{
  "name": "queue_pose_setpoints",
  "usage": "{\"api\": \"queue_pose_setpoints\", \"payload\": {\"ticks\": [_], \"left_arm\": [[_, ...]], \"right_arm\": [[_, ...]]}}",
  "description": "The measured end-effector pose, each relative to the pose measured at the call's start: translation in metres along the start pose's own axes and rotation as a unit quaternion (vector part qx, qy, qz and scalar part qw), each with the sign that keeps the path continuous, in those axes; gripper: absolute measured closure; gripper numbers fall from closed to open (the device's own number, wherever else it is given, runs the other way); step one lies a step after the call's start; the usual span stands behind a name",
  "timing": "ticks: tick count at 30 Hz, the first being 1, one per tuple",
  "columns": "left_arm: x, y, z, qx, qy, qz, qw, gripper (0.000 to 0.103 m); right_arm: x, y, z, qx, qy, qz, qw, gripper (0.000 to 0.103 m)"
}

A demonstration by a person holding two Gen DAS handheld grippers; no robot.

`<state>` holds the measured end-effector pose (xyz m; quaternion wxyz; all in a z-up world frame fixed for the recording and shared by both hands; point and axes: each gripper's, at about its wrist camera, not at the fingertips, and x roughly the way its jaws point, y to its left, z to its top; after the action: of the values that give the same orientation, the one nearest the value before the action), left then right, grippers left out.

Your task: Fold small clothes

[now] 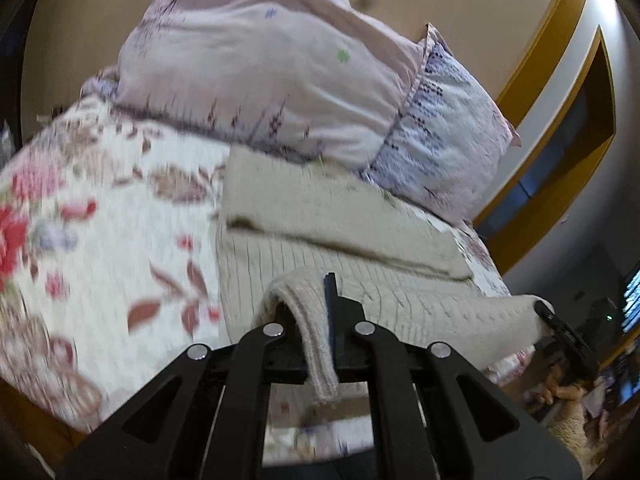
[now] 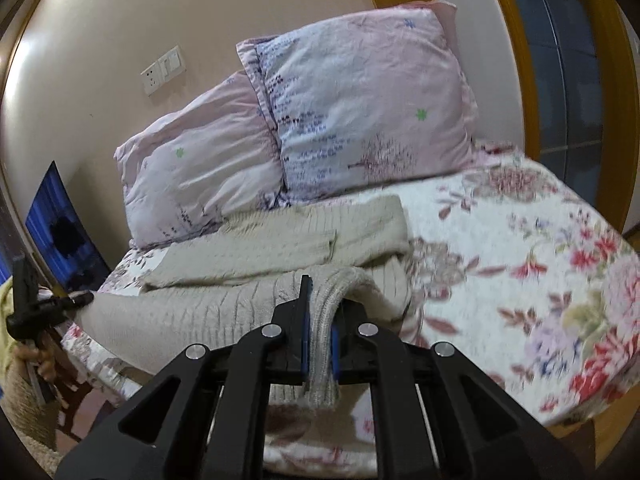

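Note:
A beige knitted sweater lies on the floral bedspread, with a sleeve folded across its upper part. My left gripper is shut on the ribbed hem at one bottom corner and holds it above the bed. My right gripper is shut on the other hem corner of the sweater. The hem stretches taut between the two. The right gripper also shows at the right edge of the left wrist view, and the left gripper at the left edge of the right wrist view.
Two pink patterned pillows lean against the beige wall behind the sweater. The floral bedspread runs to the bed's near edge. A yellow-framed window and a wall socket are beyond.

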<state>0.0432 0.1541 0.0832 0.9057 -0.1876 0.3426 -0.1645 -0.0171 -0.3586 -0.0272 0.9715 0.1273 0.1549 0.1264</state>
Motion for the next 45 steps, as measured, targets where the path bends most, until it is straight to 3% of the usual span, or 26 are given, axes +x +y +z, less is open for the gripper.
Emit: {"api": "queue_pose_setpoints", "payload": {"ticks": [9, 18, 23, 26, 32, 33, 35, 37, 42, 45], "left_arm": [[0.04, -0.013, 0.07, 0.014, -0.023, 0.037, 0.999, 0.098], [0.093, -0.007, 0.121, 0.004, -0.027, 0.048, 0.9985, 0.098], [0.143, 0.013, 0.126, -0.025, 0.003, 0.057, 0.9981, 0.098], [0.171, 0.029, 0.125, -0.047, 0.032, 0.057, 0.9967, 0.098], [0.208, 0.059, 0.122, -0.111, 0.08, 0.029, 0.9902, 0.096], [0.212, 0.06, 0.122, -0.116, 0.082, 0.024, 0.9896, 0.096], [0.218, 0.061, 0.123, -0.127, 0.083, 0.013, 0.9883, 0.093], [0.224, 0.06, 0.127, -0.133, 0.081, 0.009, 0.9877, 0.078], [0.22, 0.053, 0.144, -0.131, 0.043, 0.008, 0.9904, 0.049], [0.205, 0.048, 0.148, -0.114, 0.025, 0.01, 0.9931, 0.047]], "right_arm": [[0.038, 0.007, 0.047, -0.019, -0.037, -0.01, 0.999, 0.095], [0.099, -0.001, 0.084, -0.001, -0.044, -0.008, 0.999, 0.095], [0.153, -0.026, 0.08, 0.048, 0.009, -0.012, 0.999, 0.095], [0.19, -0.044, 0.071, 0.079, 0.065, -0.021, 0.995, 0.095], [0.228, -0.064, 0.067, 0.131, 0.124, -0.017, 0.983, 0.095], [0.232, -0.066, 0.07, 0.14, 0.128, -0.015, 0.982, 0.089], [0.242, -0.07, 0.077, 0.166, 0.135, -0.002, 0.977, 0.075], [0.25, -0.072, 0.085, 0.191, 0.133, 0.019, 0.972, 0.059], [0.246, -0.068, 0.104, 0.188, 0.095, 0.021, 0.977, 0.048], [0.228, -0.071, 0.107, 0.187, 0.081, 0.026, 0.979, 0.048]]}}
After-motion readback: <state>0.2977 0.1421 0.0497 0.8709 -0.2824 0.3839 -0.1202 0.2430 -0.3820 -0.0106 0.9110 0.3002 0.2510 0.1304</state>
